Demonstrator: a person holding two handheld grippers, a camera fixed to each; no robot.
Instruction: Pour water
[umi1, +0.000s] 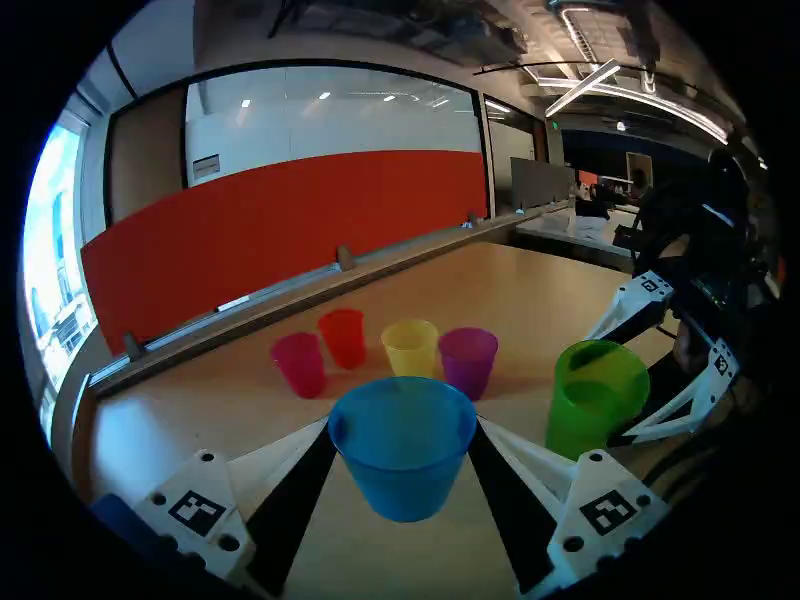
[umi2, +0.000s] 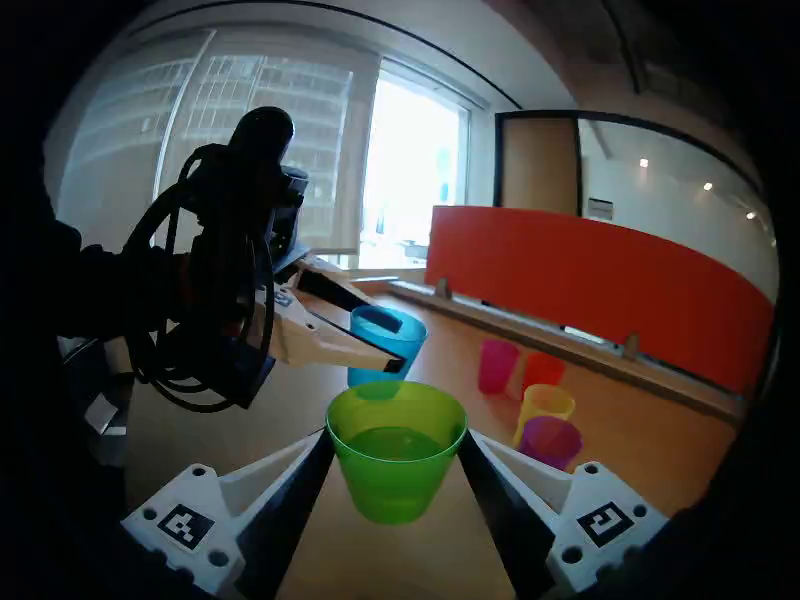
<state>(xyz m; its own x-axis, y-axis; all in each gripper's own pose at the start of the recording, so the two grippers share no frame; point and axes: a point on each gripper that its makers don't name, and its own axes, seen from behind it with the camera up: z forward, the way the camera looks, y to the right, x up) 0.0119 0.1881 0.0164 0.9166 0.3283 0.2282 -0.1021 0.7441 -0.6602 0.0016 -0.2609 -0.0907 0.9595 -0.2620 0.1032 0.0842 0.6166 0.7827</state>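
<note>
left gripper (umi1: 403, 440) clamping blue cup (umi1: 403, 475), right gripper (umi2: 396, 450) clamping green cup (umi2: 396, 485) holding water, just right of blue cup. four small cups (umi1: 410, 348) standing behind blue cup.

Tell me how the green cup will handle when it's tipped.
The green cup looks like thin plastic, so it may flex if squeezed hard. It holds liquid, so it's probably heavy for its size and could slosh or spill if jerked.
</note>
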